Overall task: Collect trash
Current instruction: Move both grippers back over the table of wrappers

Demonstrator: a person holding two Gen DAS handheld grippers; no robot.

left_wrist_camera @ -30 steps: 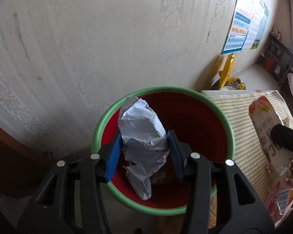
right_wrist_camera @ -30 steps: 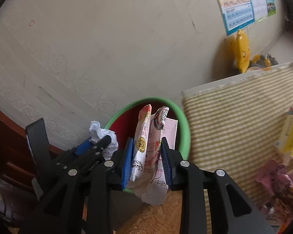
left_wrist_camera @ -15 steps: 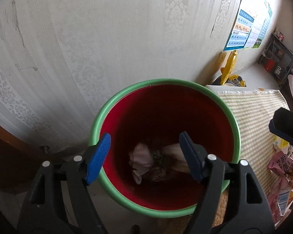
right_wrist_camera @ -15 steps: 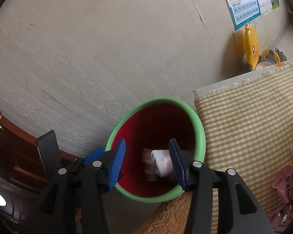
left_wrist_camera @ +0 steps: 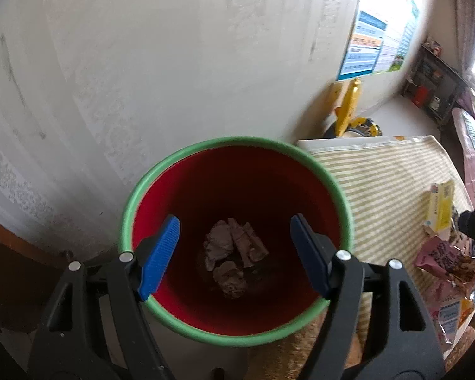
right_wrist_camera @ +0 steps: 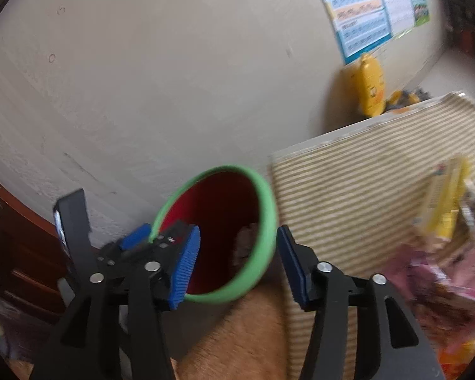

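Wall (left_wrist_camera: 174, 63): rising pale and patterned directly behind the bin, carrying a blue chart (left_wrist_camera: 367, 47) up and to the right of it.
Striped cloth (left_wrist_camera: 389, 190): lying just right of the bin, its near corner touching the green rim.
Bin (left_wrist_camera: 186, 161): standing against the wall, red inside with a green rim, open at the top.
Left gripper (left_wrist_camera: 234, 253): hovering over the bin mouth, blue pads (left_wrist_camera: 160, 253) standing wide apart, gripping nothing.
Right gripper (right_wrist_camera: 237, 266): hanging at the bin's near right rim in the blurred right wrist view, jaws opening, nothing between them but the rim seen beyond.
Yellow toy (left_wrist_camera: 348, 110): standing by the wall, up and right of the bin.
Wrappers on cloth: lying well right of the bin, a yellow packet (left_wrist_camera: 440, 205) above a pink bag (left_wrist_camera: 443, 259).
Trash in bin (left_wrist_camera: 231, 250): sitting crumpled at the bin's bottom, several pale wads touching one another.
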